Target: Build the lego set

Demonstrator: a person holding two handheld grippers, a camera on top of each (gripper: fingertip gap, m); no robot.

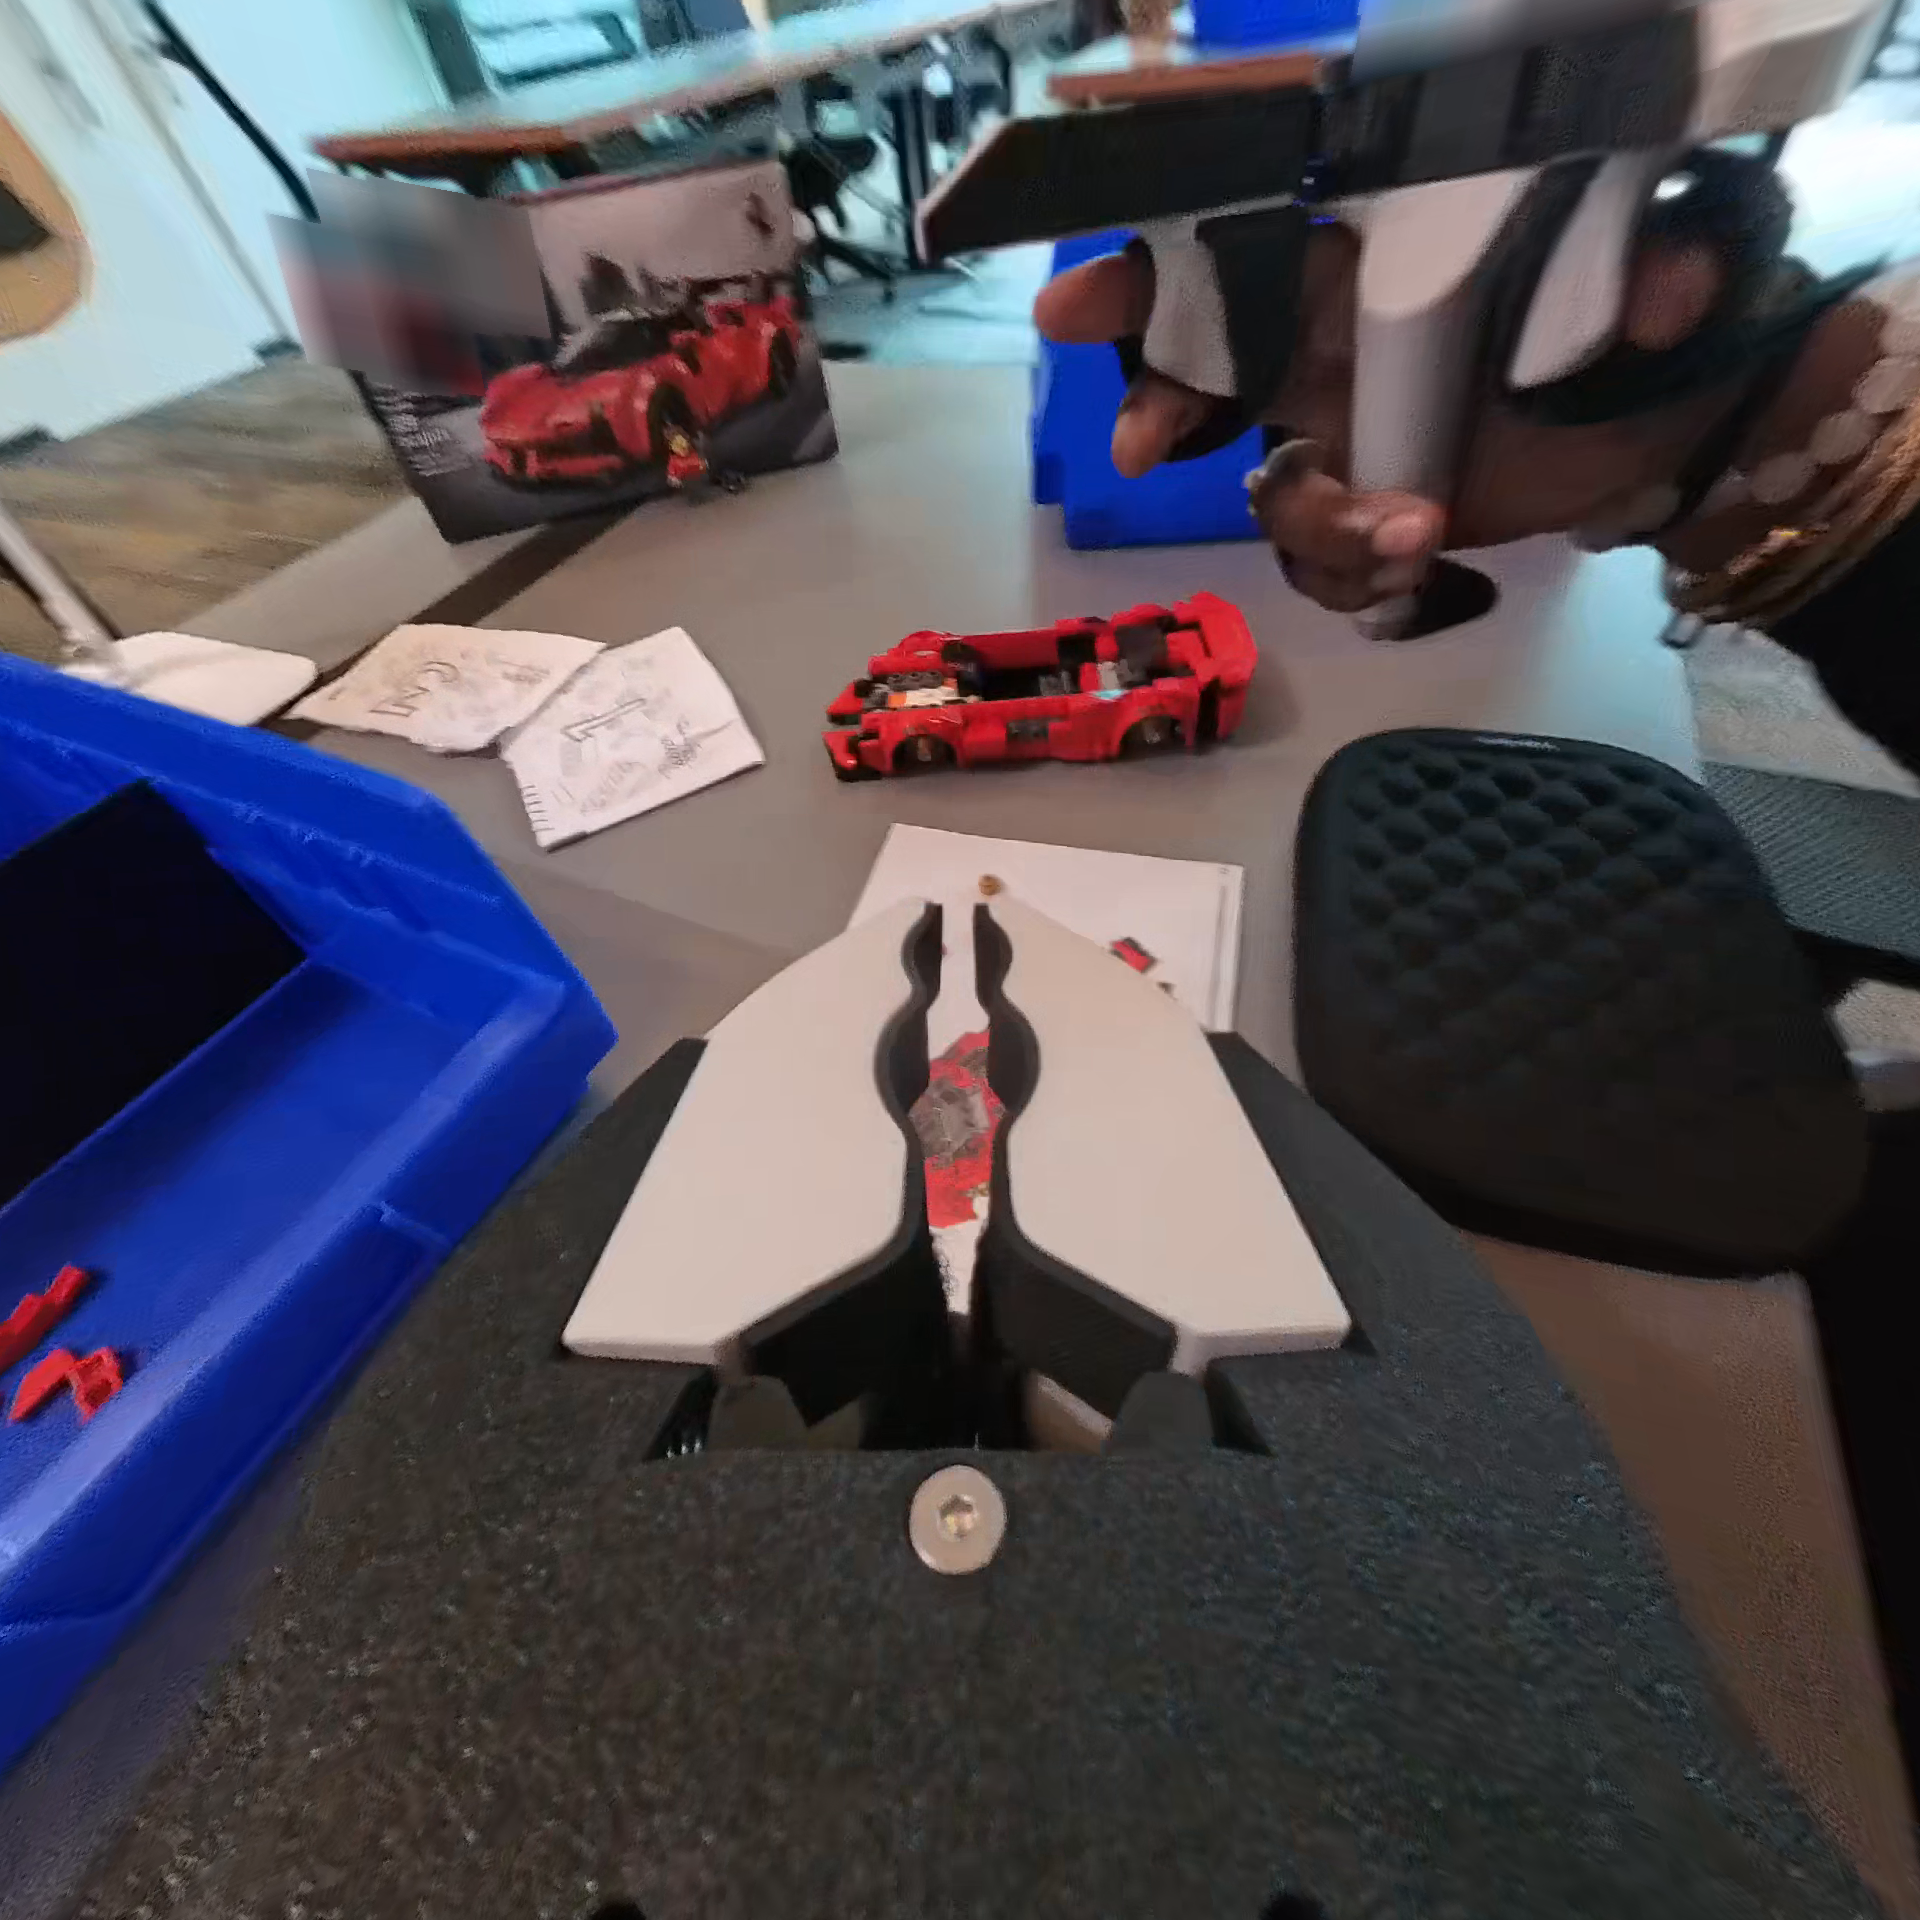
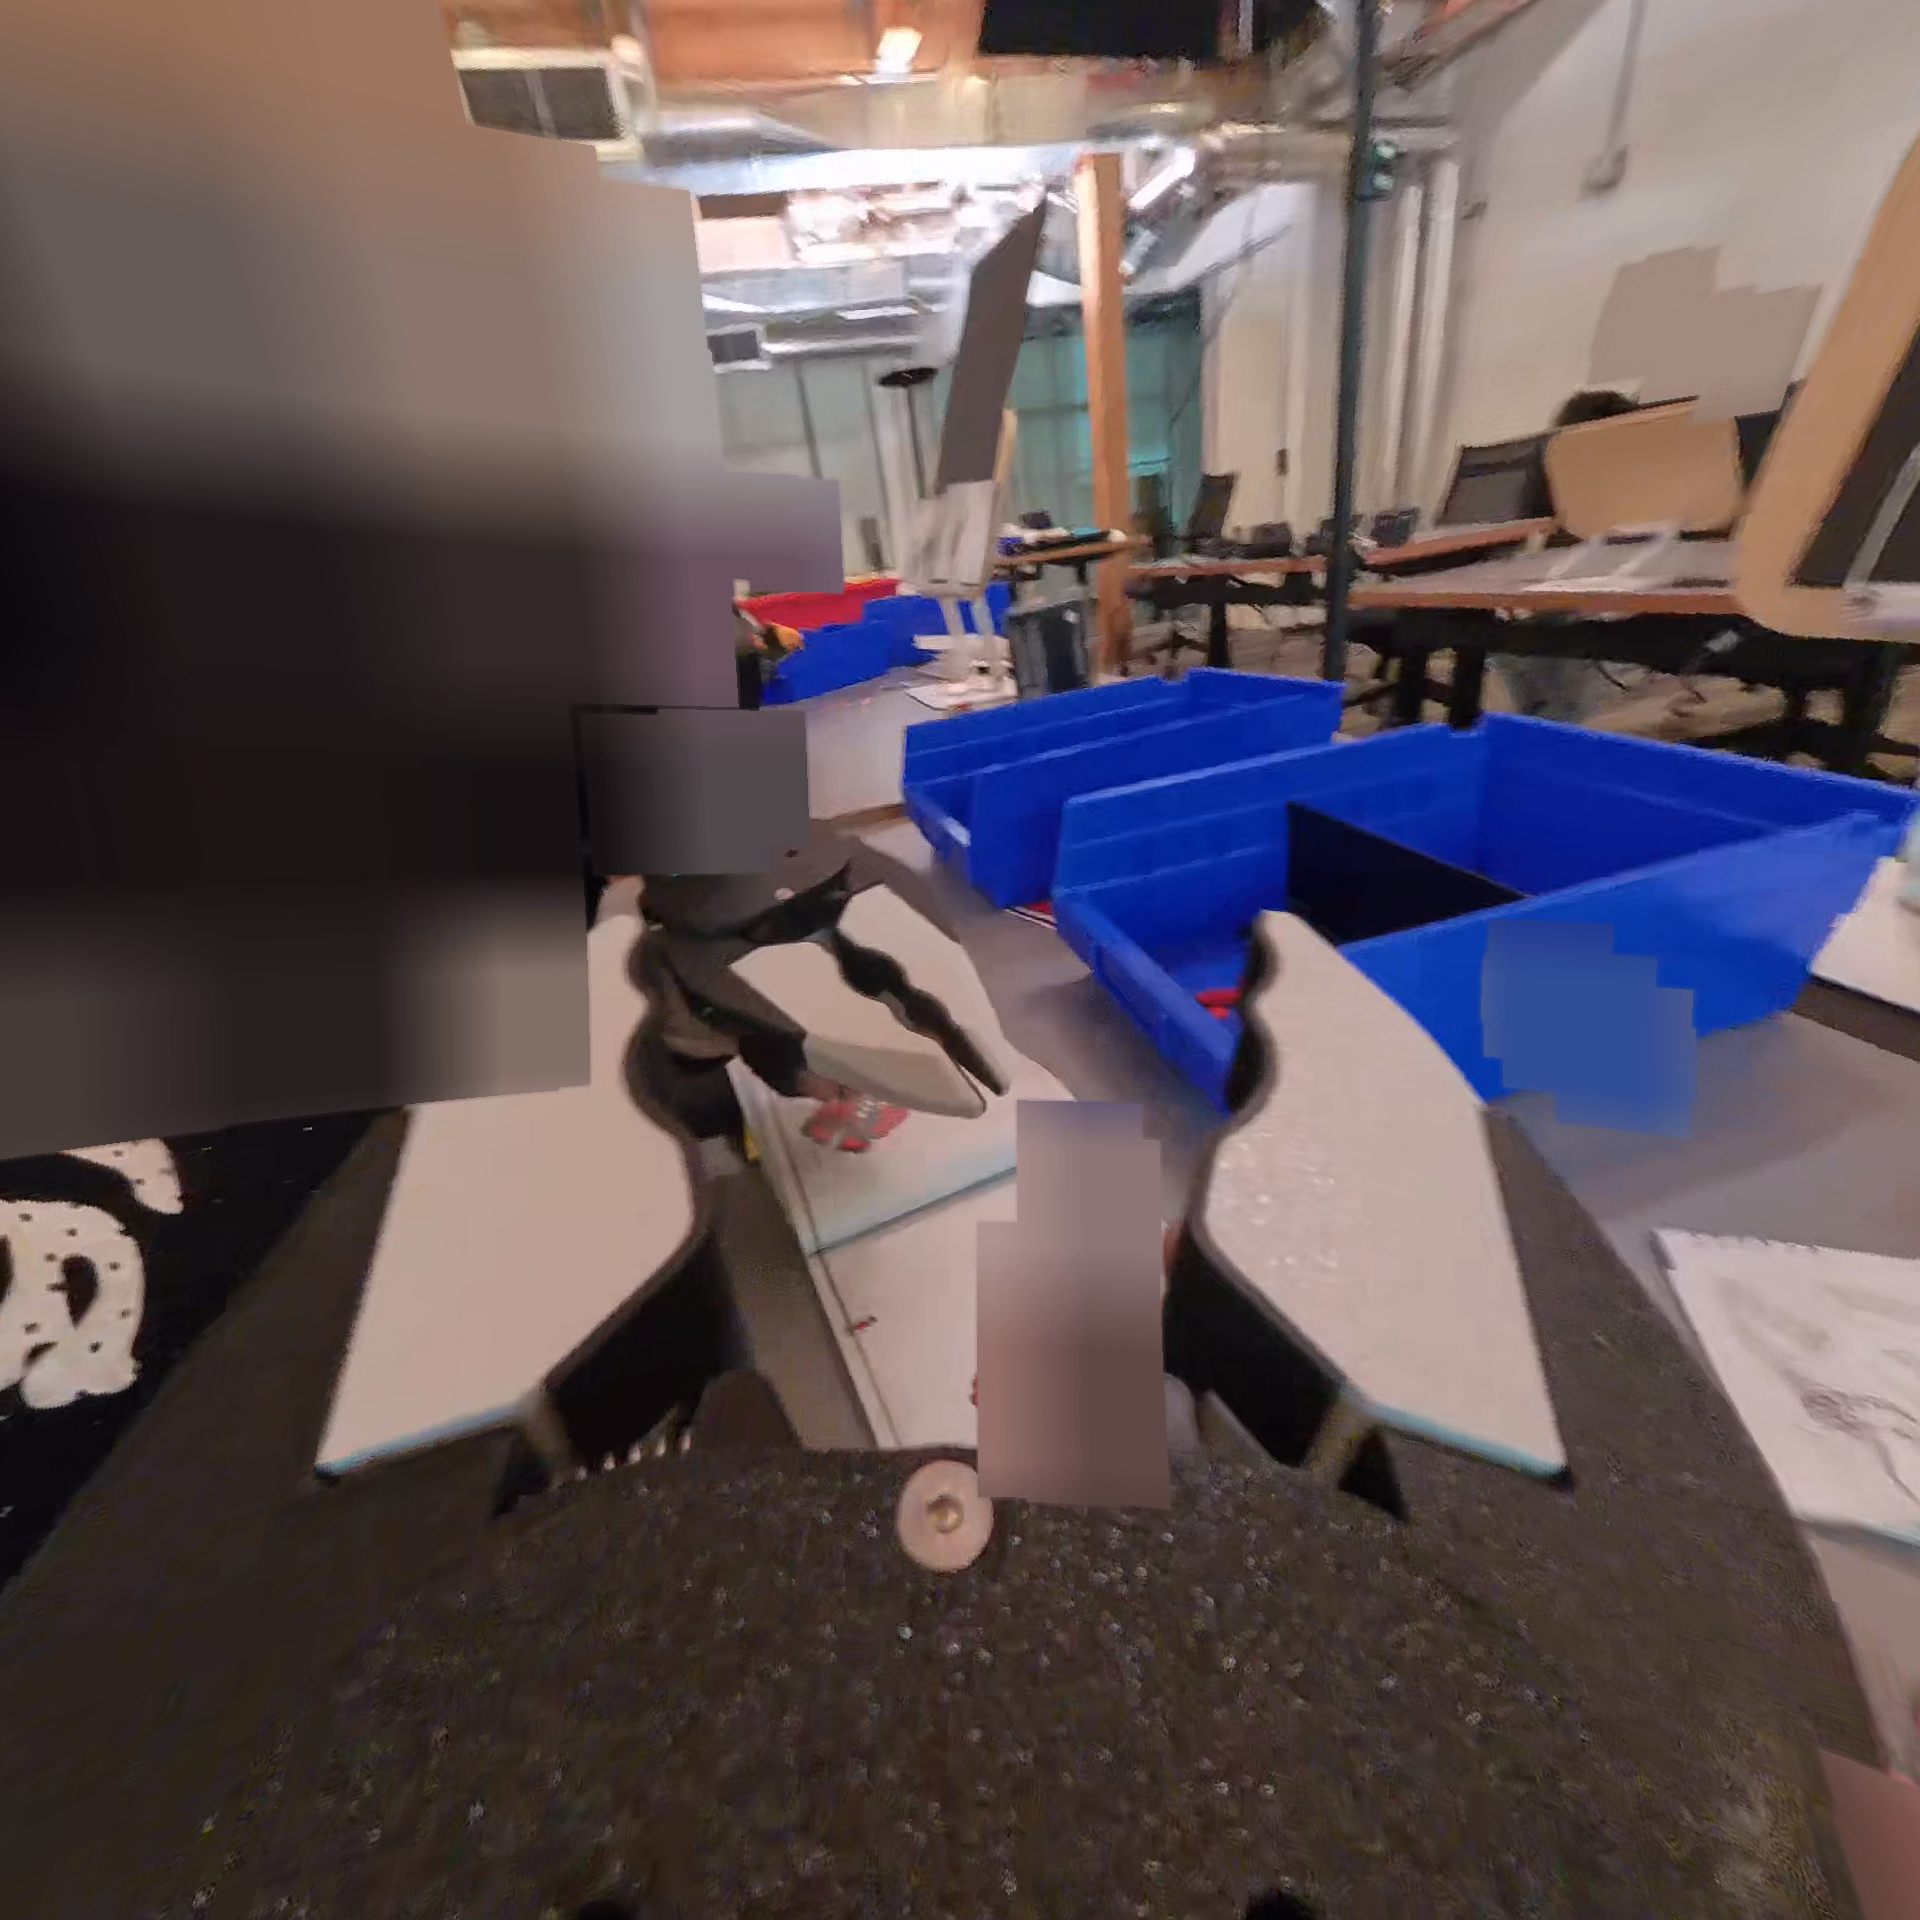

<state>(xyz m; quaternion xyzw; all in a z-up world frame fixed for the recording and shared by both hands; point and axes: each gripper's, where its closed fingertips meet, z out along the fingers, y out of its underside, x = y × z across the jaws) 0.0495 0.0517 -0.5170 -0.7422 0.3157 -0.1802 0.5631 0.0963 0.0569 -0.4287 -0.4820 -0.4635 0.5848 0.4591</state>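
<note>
A partly built red Lego car [image 1: 1039, 686] sits on the grey table [image 1: 810, 582], beyond my left gripper [image 1: 958, 914]. The left gripper is shut and hovers over the open instruction booklet [image 1: 1132, 904]. A tiny tan piece [image 1: 989, 884] lies just past its tips; I cannot tell whether it touches them. My right gripper [image 2: 945, 935] is open and empty, raised above the table. It looks at the left gripper [image 2: 987, 1096] over the booklet [image 2: 894, 1184]. Loose red pieces [image 1: 62, 1351] lie in a blue bin [image 1: 395, 1039].
The set's box [image 1: 644, 364] stands at the back, with torn paper bags [image 1: 540, 717] in front of it. A hand [image 1: 1351, 520] holds the right gripper's handle at upper right. A black chair back [image 1: 1558, 987] is at the right. Two blue bins [image 2: 1558, 831] [image 2: 1091, 758] stand side by side. About 11 centimeters separates my left fingertips from my right.
</note>
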